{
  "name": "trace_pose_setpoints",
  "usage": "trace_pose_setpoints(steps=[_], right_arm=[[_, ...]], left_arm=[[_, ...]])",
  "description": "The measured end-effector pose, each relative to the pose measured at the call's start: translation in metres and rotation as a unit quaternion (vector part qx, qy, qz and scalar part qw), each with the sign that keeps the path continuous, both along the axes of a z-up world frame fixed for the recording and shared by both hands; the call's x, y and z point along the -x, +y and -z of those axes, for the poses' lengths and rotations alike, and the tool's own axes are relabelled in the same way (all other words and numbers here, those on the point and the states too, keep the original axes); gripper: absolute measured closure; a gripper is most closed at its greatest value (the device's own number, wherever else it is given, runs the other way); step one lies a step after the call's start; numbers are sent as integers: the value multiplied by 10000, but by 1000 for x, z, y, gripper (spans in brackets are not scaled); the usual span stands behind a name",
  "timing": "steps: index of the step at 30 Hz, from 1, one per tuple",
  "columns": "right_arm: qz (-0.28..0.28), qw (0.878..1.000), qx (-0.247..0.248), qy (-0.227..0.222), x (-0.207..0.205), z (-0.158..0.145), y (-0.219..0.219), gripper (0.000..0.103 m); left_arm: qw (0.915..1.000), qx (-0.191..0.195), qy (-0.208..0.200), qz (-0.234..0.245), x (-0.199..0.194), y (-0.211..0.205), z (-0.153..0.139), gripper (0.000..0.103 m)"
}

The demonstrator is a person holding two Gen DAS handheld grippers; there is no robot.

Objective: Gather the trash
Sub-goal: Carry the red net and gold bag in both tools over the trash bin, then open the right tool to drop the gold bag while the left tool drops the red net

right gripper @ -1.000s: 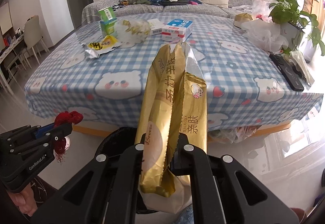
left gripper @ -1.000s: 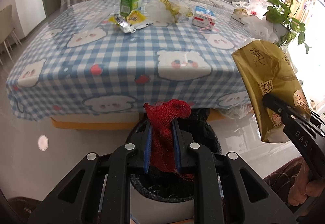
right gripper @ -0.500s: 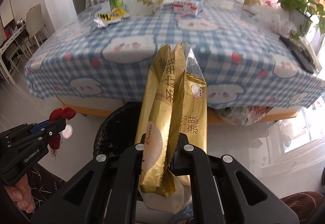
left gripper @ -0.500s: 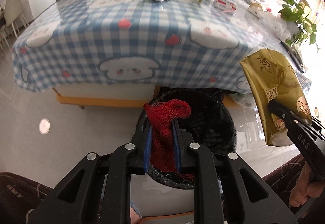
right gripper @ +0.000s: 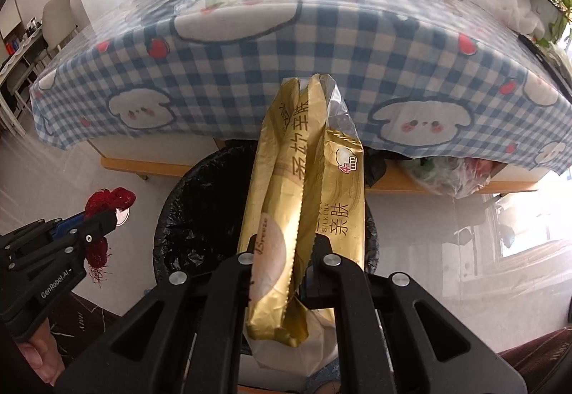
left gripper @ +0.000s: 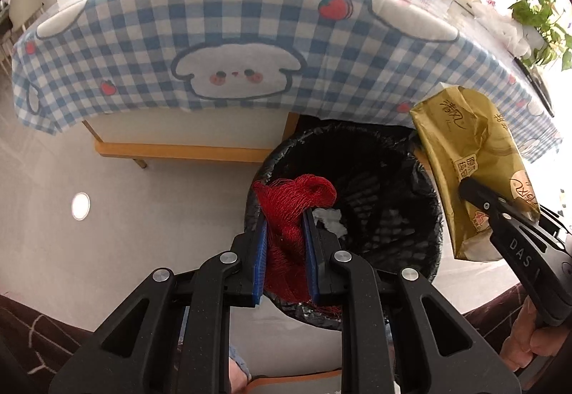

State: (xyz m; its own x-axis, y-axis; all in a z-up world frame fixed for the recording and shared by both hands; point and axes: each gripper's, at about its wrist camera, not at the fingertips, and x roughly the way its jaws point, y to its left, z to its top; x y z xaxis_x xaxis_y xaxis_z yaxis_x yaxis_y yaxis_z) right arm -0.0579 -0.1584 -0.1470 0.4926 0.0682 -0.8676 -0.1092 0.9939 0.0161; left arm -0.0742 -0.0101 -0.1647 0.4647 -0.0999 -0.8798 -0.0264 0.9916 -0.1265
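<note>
Left claw (left gripper: 284, 233) pinches red mesh bag (left gripper: 293, 201) over bin (left gripper: 393, 179)'s near-left rim; right claw (right gripper: 302, 272) pinches gold tissue pack (right gripper: 307, 186), long axis upright, above bin's right side. Both drop straight down.

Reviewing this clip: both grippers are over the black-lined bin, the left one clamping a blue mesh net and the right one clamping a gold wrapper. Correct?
Not quite: the mesh net in the left gripper is red, not blue, as the left wrist view shows. The rest holds: the right gripper clamps the gold wrapper over the black-lined bin.
</note>
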Motion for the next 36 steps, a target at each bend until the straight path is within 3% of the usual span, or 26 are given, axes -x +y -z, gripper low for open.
trace_pose_setpoints(steps=[10, 18, 21, 25, 29, 36], right_arm=[[-48, 9994, -24, 335, -15, 38, 18, 97], [-217, 9992, -43, 336, -17, 41, 35, 97], [-246, 9993, -18, 295, -17, 42, 37, 92], [-206, 9996, -30, 199, -15, 39, 34, 67], [-115, 9998, -54, 174, -15, 38, 25, 55], [301, 9994, 109, -93, -15, 30, -9, 16]], left_arm=[[9998, -101, 121, -91, -8, 6, 24, 86], [9997, -72, 98, -217, -8, 16, 29, 86], [9997, -70, 70, -241, -9, 17, 28, 86], [9997, -7, 56, -241, -10, 17, 25, 86], [9997, 23, 85, -218, -15, 12, 27, 86], [9999, 14, 137, -40, -20, -11, 33, 86]])
